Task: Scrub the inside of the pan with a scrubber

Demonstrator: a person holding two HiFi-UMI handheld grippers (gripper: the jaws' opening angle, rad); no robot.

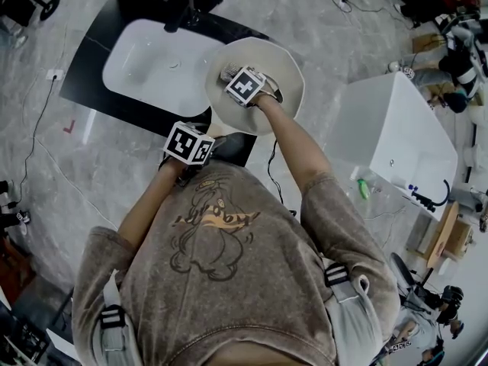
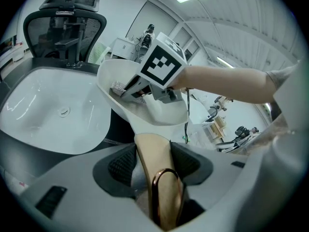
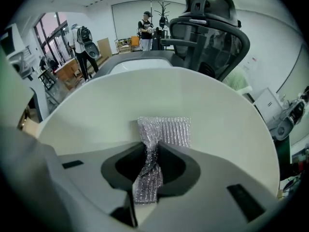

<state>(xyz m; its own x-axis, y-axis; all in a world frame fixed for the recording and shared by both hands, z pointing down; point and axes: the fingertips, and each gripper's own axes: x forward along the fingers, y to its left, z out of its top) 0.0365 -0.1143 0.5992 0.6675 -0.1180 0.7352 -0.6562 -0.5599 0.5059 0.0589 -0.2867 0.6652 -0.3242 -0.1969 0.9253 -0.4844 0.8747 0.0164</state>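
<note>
We've got the left gripper (image 2: 153, 170) clamped on the pan's tan handle (image 2: 149, 146). Its jaws sit fairly wide, but the pads press on both sides of the handle. That holds the white pan (image 1: 284, 71) up and tilted, by the right end of the white sink (image 1: 141, 59). Our right gripper (image 3: 152, 166) is pinched almost closed on the silvery scrubber (image 3: 163, 129), which pokes out past the fingertips and fans flat against the pan's inner wall. In the head view the scrubber sits toward the pan's left side, with the right gripper reaching into the bowl.
</note>
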